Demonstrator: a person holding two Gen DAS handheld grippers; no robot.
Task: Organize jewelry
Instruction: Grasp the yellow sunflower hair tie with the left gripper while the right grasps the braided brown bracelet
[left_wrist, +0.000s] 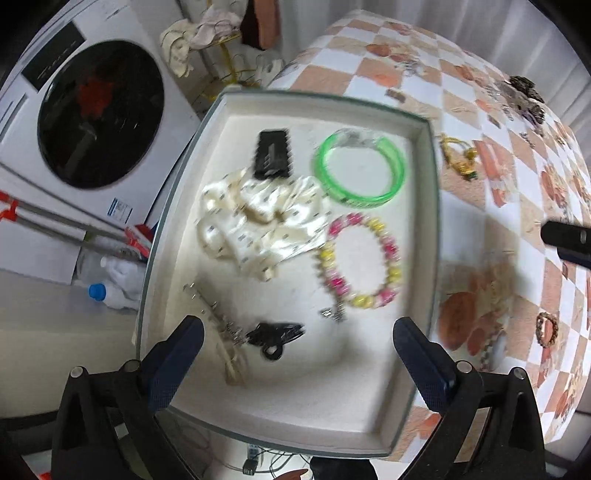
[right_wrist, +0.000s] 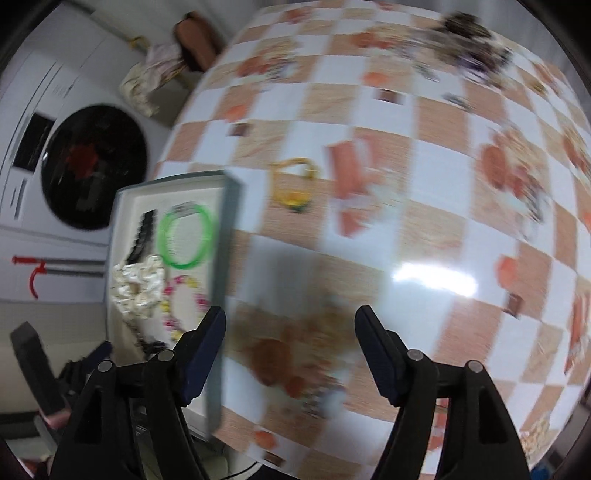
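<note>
A grey-rimmed white tray (left_wrist: 430, 229) sits at the table's left edge. It holds a green bangle (left_wrist: 360, 168), a pink and yellow bead bracelet (left_wrist: 360, 258), a cream scrunchie (left_wrist: 258, 221), a black comb clip (left_wrist: 272, 153), a black claw clip (left_wrist: 275, 336) and a pale hair pin (left_wrist: 221, 328). My left gripper (left_wrist: 299, 332) is open and empty, low over the tray's near end. My right gripper (right_wrist: 290, 325) is open and empty over the checked tablecloth, right of the tray (right_wrist: 221, 236). A yellow bracelet (right_wrist: 293, 181) lies on the cloth beyond the tray.
More jewelry lies on the checked tablecloth (left_wrist: 480, 177): a brown bead bracelet (left_wrist: 546, 328), a yellow piece (left_wrist: 460, 157) and a dark pile (left_wrist: 524, 92) at the far right. A washing machine (left_wrist: 99, 114) stands left of the table. The right view is motion-blurred.
</note>
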